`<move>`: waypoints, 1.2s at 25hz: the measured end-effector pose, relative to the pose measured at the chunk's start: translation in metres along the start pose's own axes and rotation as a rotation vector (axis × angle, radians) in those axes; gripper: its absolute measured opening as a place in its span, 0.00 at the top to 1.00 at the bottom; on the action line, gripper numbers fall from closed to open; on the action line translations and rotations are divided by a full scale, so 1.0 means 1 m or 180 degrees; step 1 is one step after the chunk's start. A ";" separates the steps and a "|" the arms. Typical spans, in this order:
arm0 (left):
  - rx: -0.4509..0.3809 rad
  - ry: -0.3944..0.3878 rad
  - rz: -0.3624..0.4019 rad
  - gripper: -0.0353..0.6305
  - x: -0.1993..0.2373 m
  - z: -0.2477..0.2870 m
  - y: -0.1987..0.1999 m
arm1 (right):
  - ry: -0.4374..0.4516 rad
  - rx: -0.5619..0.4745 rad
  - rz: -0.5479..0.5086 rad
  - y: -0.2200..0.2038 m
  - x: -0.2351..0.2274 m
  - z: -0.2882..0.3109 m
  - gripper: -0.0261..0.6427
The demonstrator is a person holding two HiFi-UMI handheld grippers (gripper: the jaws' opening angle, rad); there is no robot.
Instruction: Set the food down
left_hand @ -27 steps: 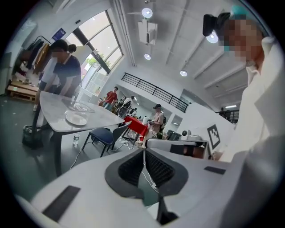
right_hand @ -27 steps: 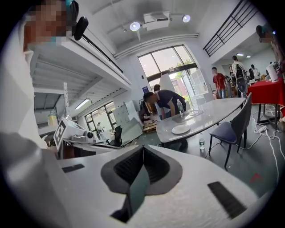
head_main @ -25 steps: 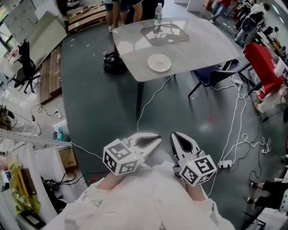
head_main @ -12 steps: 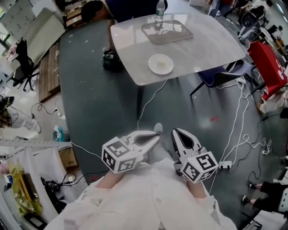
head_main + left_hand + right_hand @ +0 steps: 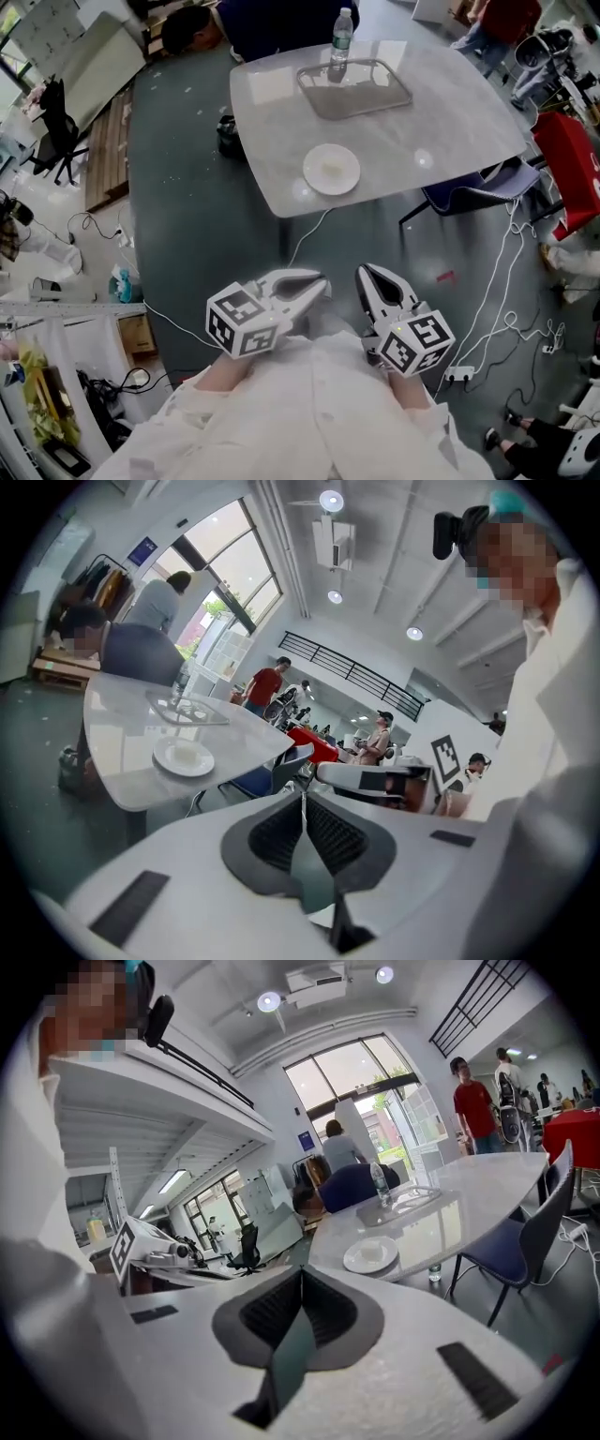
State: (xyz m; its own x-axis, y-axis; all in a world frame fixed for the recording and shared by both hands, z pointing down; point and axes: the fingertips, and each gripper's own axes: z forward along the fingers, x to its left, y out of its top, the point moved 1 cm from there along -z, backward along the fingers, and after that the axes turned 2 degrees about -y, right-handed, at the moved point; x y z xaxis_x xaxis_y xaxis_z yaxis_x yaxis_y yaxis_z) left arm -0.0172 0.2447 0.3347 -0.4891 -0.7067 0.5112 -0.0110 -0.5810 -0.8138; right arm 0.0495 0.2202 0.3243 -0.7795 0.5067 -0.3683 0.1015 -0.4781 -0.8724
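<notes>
Held side by side over the grey floor [image 5: 206, 216], short of the counter [image 5: 441, 112]: left hand-held gripper [image 5: 323, 278] and right hand-held gripper [image 5: 364, 270], both with jaws pressed together and nothing between them. Ahead on the counter, near its closest edge, a pale bit of food [image 5: 330, 168] on a white plate [image 5: 352, 180]. Farther back, a clear tray [image 5: 370, 89] with a water bottle [image 5: 341, 37] upright at its far side.
</notes>
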 end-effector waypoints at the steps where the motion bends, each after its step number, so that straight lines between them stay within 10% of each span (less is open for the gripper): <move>1: -0.0019 0.0045 -0.0007 0.91 0.006 0.006 0.007 | 0.0041 -0.0002 -0.0020 0.007 -0.007 0.006 0.96; 16: -0.0316 0.0110 -0.0520 0.91 0.064 0.082 0.070 | 0.0434 0.0203 -0.0130 0.048 -0.077 0.068 0.96; 30: 0.0001 0.0228 -0.0600 0.91 0.104 0.092 0.073 | 0.0250 0.0359 0.0099 0.049 -0.111 0.095 0.96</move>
State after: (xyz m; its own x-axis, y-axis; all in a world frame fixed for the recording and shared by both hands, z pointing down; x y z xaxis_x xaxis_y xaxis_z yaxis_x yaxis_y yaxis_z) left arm 0.0116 0.0913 0.3543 -0.5393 -0.5547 0.6336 -0.1082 -0.7005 -0.7054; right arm 0.0820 0.0725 0.3523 -0.7258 0.5428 -0.4226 0.0515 -0.5698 -0.8202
